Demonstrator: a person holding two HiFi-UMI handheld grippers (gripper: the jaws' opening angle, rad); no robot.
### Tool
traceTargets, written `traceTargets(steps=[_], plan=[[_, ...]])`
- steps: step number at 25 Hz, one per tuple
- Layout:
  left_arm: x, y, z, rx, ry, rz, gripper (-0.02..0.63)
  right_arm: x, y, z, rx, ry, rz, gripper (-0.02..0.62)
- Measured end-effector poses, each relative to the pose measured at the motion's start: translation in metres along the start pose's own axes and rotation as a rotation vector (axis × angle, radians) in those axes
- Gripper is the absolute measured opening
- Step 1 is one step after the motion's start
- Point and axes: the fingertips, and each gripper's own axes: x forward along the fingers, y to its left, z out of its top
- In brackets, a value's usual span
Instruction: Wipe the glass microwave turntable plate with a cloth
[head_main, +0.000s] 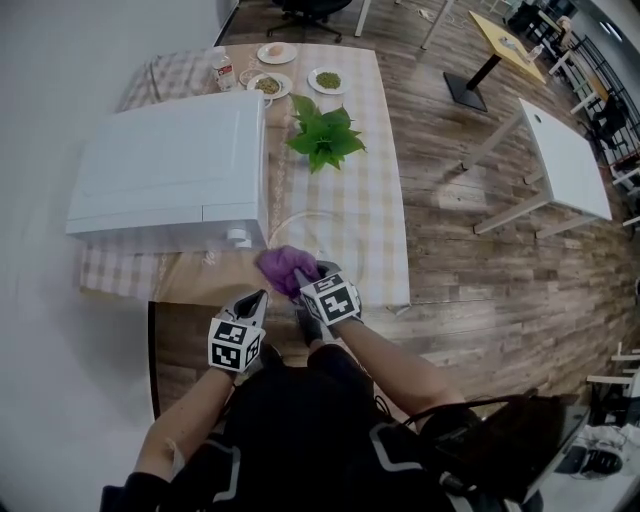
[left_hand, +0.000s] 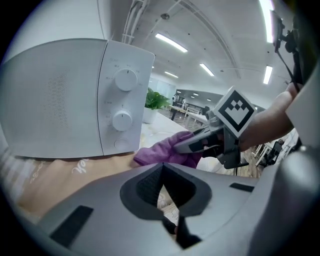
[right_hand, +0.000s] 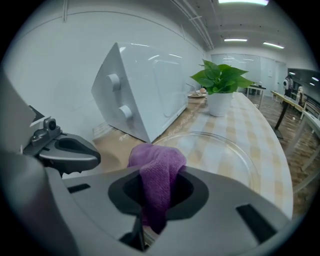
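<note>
Over checked tablecloth, right gripper clamps purple cloth; left gripper closed, empty.

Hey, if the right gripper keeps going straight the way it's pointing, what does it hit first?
Probably the glass turntable plate, lying flat just ahead; the purple cloth clamped in the right gripper would touch it first. Depth is hard to judge.

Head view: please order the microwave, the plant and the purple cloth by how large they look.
1. microwave, by far the largest.
2. plant.
3. cloth, somewhat smaller than the plant, though it lies nearer the camera.
</note>
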Motion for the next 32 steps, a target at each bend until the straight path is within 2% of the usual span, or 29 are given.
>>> traceTargets(steps=[19,25,29,32], plan=[[-0.002,0.000,0.026,0.003,-0.060,-0.033,0.008,-0.067,-0.104,-0.056,0.140,0.021,-0.257,0.067],[-0.009,0.000,0.046,0.017,-0.118,-0.036,0.008,-0.093,-0.133,-0.064,0.180,0.000,-0.349,0.067],[-0.018,0.005,0.056,0.019,-0.148,0.018,0.008,-0.107,-0.146,-0.070,0.197,0.001,-0.396,0.066],[-0.024,-0.003,0.067,0.022,-0.178,-0.001,0.008,-0.117,-0.147,-0.066,0.200,-0.023,-0.420,0.066]])
